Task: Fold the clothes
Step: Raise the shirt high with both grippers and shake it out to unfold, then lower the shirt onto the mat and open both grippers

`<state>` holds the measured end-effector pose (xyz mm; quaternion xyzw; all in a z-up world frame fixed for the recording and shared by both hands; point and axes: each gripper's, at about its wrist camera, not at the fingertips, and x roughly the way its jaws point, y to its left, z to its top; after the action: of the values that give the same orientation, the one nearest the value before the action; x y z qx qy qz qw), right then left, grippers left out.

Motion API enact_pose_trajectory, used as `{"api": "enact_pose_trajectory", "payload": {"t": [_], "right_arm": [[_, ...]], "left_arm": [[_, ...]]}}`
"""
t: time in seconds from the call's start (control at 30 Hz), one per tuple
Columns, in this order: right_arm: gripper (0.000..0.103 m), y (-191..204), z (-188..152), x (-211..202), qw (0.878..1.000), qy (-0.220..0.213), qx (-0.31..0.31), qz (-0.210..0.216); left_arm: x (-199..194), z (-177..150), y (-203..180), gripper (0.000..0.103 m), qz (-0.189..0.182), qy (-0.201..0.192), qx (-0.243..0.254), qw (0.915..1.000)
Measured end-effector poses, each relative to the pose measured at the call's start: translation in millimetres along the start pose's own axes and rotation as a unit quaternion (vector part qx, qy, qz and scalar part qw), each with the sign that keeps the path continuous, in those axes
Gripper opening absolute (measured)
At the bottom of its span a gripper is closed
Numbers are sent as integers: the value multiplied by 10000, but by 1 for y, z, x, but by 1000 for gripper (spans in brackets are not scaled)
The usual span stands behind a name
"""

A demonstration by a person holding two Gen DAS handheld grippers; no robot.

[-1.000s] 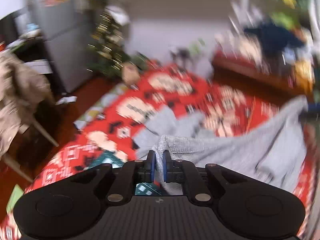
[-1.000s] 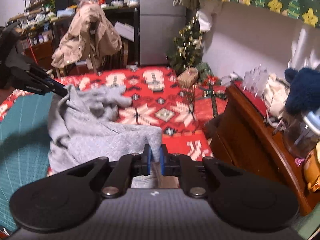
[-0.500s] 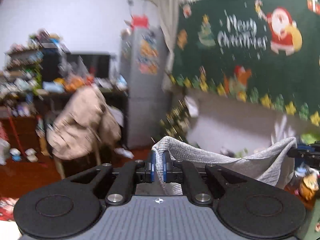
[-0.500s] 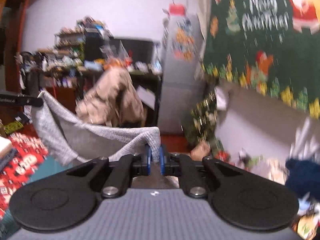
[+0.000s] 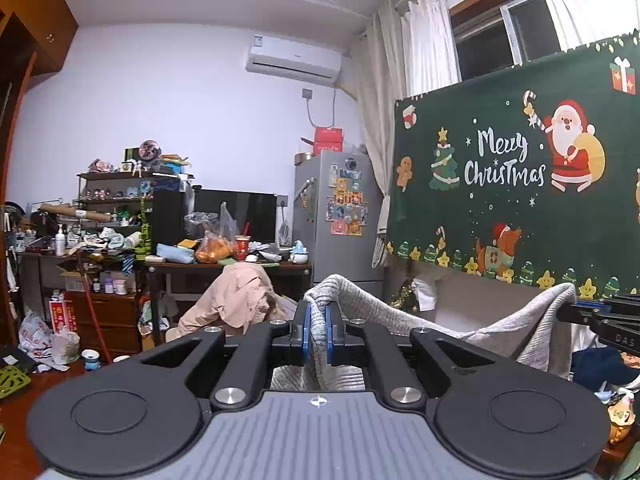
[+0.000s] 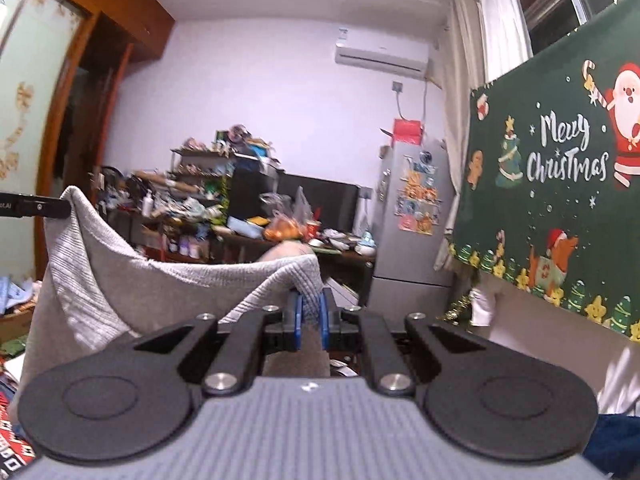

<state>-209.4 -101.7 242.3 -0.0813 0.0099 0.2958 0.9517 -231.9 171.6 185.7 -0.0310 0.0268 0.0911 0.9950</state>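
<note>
Grey ribbed knit, a sweater-like garment [image 5: 400, 320], hangs in the air between the two tongs, its top edge sagging in a shallow curve from one pinch to the other. The left tongs [image 5: 318, 330] are clamped on a fold of the cloth, and the right tongs [image 6: 311, 314] are clamped on another part of that edge; each shows in the other's view, at 3 o'clock from the left wrist and at 9 o'clock from the right. Holding it spread like this probably lets the body drop straight, so it can be laid flat for folding. Beyond, at 2 o'clock, a green banner [image 5: 520, 184] reads "Merry Christmas", and a fridge [image 5: 336, 220] covered in stickers stands at 12 o'clock, with a cluttered desk [image 5: 224, 266] beside it
</note>
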Motion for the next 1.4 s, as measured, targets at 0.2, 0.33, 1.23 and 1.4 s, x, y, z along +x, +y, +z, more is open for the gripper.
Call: {"api": "enact_pose_trajectory", "payload": {"t": [0.2, 0.33, 1.23, 1.4], "right_arm": [[9, 17, 1, -18, 9998, 53, 83, 151], [9, 25, -21, 0, 9985, 460, 111, 262], [9, 27, -265, 337, 9502, 3063, 425, 392], [9, 34, -275, 385, 9492, 3115, 353, 262]], "left_arm": [[-9, -23, 3, 7, 99, 243, 55, 9996], [15, -60, 9, 7, 231, 716, -33, 9972], [222, -227, 52, 7, 889, 2916, -182, 9522], [260, -235, 63, 7, 1096, 2966, -187, 9485]]}}
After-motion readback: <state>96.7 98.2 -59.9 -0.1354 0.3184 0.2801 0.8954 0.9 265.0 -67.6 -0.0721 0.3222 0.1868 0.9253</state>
